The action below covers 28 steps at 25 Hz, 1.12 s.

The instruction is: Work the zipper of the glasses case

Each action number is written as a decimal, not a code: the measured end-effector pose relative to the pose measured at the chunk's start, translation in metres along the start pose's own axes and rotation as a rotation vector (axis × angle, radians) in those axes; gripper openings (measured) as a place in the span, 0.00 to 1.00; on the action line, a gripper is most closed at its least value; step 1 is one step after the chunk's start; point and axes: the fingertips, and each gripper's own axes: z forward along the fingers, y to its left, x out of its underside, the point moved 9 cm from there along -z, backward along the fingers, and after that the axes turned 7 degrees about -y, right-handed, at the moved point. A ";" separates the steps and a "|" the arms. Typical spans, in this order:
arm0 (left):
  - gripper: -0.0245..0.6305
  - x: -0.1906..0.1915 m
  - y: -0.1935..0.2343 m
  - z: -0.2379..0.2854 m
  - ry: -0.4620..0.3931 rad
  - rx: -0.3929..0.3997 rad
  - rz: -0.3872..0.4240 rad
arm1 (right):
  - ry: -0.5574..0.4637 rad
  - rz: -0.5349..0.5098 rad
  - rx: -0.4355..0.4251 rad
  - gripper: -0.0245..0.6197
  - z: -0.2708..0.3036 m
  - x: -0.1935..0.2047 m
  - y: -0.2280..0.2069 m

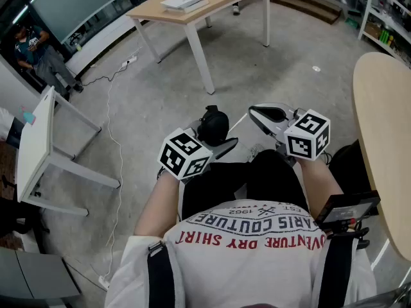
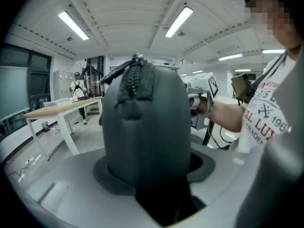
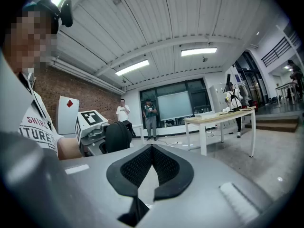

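A black glasses case (image 1: pixel 212 126) stands up out of my left gripper (image 1: pixel 215 141), which is shut on its lower end. In the left gripper view the case (image 2: pixel 145 127) fills the middle, with its zipper (image 2: pixel 137 80) running over the top end and the pull sticking up. The pads of the left gripper (image 2: pixel 149 172) are mostly hidden under the case. My right gripper (image 1: pixel 268 114) is held to the right of the case, apart from it. In the right gripper view the right gripper (image 3: pixel 152 150) is shut with nothing between its pads. The case (image 3: pixel 118 136) shows at the left there.
Both grippers are held in the air in front of the person's chest, over a grey concrete floor. A wooden table (image 1: pixel 199 2) stands at the back, a white table (image 1: pixel 35 146) at the left, a rounded tabletop (image 1: pixel 385 127) at the right. Two people (image 3: pixel 149 118) stand far off.
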 end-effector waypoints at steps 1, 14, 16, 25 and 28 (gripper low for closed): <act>0.42 0.000 0.001 0.000 0.019 0.012 0.000 | -0.001 0.001 -0.001 0.04 0.000 -0.001 0.000; 0.42 -0.008 0.006 -0.004 0.413 0.188 0.190 | -0.051 0.037 -0.018 0.04 -0.004 0.002 -0.003; 0.42 -0.007 0.007 -0.003 0.476 0.209 0.213 | -0.052 0.040 -0.028 0.04 -0.005 0.002 -0.003; 0.42 -0.003 0.003 0.001 0.735 0.313 0.342 | -0.076 0.054 -0.055 0.04 -0.006 0.005 -0.001; 0.42 -0.004 0.000 0.003 0.805 0.334 0.394 | -0.095 0.046 -0.093 0.04 -0.007 0.004 0.001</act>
